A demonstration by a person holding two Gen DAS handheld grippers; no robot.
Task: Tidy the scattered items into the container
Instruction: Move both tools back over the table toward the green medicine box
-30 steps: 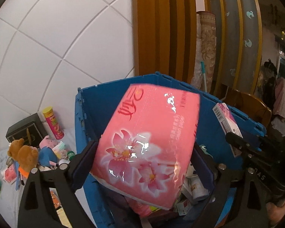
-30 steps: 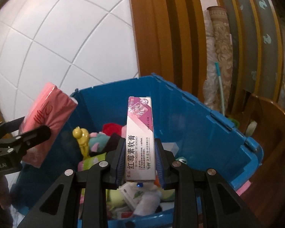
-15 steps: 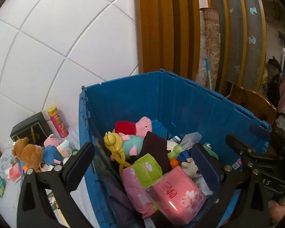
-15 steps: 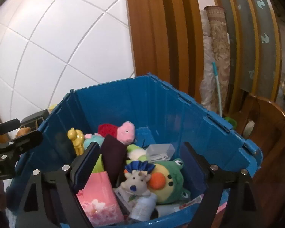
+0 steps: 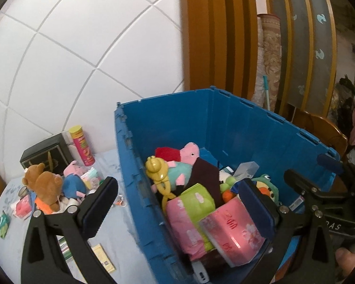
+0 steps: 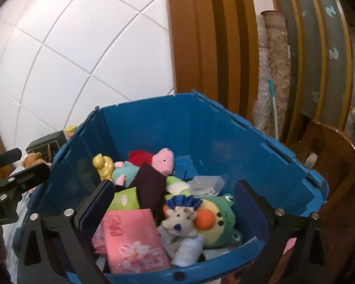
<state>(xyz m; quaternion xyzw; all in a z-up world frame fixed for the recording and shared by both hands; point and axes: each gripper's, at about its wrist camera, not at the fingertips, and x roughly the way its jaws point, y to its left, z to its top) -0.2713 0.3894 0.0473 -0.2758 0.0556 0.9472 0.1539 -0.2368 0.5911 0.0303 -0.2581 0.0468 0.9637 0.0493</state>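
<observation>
Both views are lit dimly and warmly, the white tiled wall (image 5: 78,54) being rendered brightest, almost washed out at the upper left. Straight lines are bowed by fisheye distortion, and the corners are darkened to black. Soft blur is seen throughout; the deep blue plastic crate (image 6: 201,127) is shadowed inside.

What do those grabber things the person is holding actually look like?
Each tool, left and right, is a matte black frame with triangular cut-outs and small silver bolts. It ends in two flat, broad fingers faced with dark blue ribbed pads. White lettering marks the body of each, only partly readable. No cables or sleeves show.
</observation>
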